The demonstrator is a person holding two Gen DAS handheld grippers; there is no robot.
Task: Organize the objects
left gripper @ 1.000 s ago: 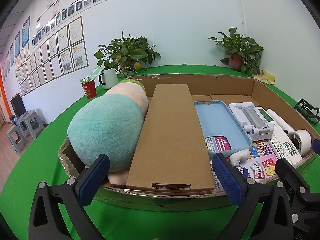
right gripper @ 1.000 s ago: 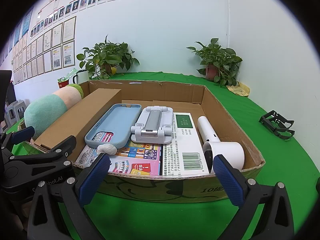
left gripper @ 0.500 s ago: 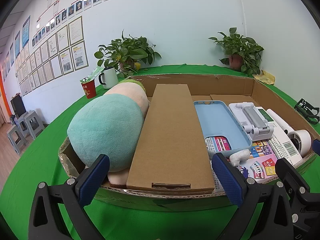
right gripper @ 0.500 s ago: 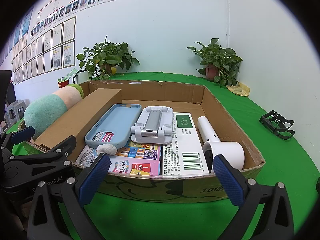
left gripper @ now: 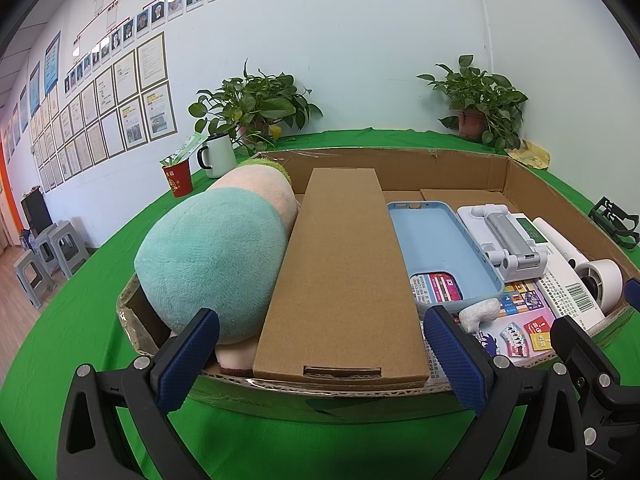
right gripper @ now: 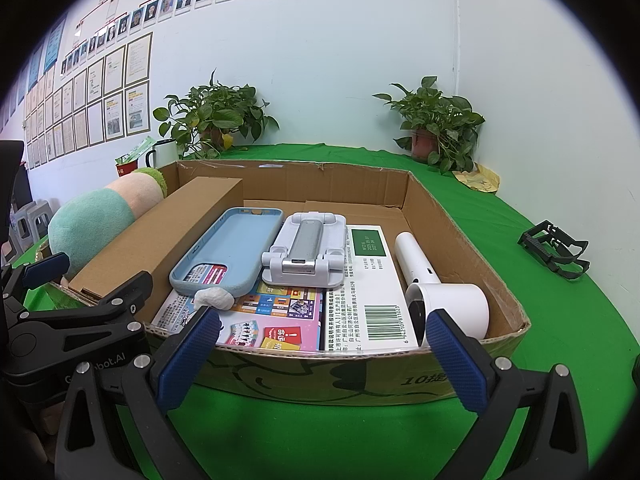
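Note:
A shallow cardboard tray [right gripper: 304, 376] [left gripper: 440, 168] stands on the green table. It holds a teal and peach plush toy [left gripper: 216, 256] [right gripper: 96, 216], a long brown carton [left gripper: 344, 268] [right gripper: 160, 236], a light-blue phone case [right gripper: 228, 248] [left gripper: 436, 248], a white folding stand [right gripper: 308, 252] [left gripper: 508, 240], a white box with a barcode [right gripper: 368, 292], a white handheld fan [right gripper: 436, 288] [left gripper: 596, 280] and colourful cards [right gripper: 276, 316]. My left gripper [left gripper: 320, 356] hangs open just before the tray's near wall. My right gripper [right gripper: 320, 356] is open too, holding nothing.
Two potted plants [left gripper: 256, 108] [left gripper: 480, 104] stand at the back against the wall. A white mug [left gripper: 218, 156] and a red cup [left gripper: 178, 176] sit left of the tray. A black clip-like object [right gripper: 556, 248] lies on the cloth to the right. Stools [left gripper: 40, 256] stand off the table's left.

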